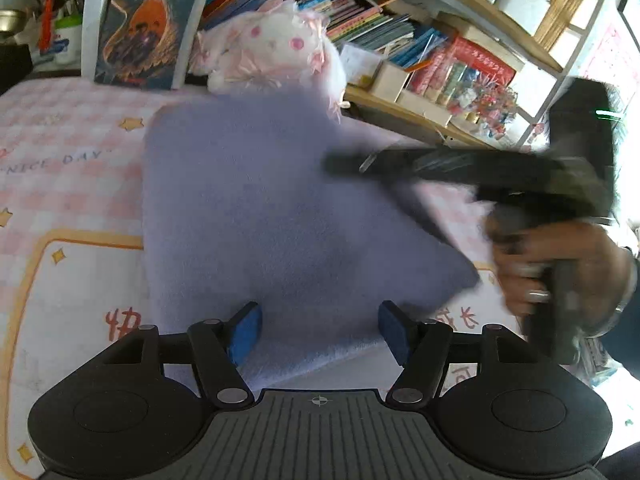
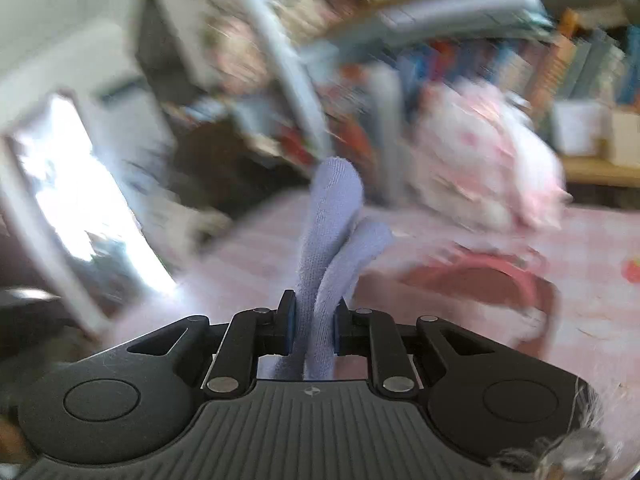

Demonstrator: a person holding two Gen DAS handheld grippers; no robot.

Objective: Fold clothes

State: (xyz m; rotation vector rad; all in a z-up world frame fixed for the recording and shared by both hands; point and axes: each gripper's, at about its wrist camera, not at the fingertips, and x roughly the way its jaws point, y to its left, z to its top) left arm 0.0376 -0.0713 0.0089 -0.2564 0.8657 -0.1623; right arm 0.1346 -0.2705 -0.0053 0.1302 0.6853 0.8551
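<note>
A lavender fleece garment (image 1: 256, 208) lies spread on the pink checked bed cover (image 1: 60, 128). My left gripper (image 1: 318, 330) hovers open over its near edge, blue pads apart and not pressing the cloth. In the left wrist view my right gripper (image 1: 340, 162), held by a hand (image 1: 560, 264), reaches in from the right above the garment, blurred. In the right wrist view the right gripper (image 2: 314, 326) is shut on a bunched fold of the lavender garment (image 2: 332, 216), which sticks up between the pads.
A white and pink plush toy (image 1: 276, 48) sits at the far edge of the bed, just behind the garment. Bookshelves (image 1: 420, 32) packed with books stand behind it. A large book (image 1: 152, 20) leans upright at the back left. The right wrist view is heavily motion-blurred.
</note>
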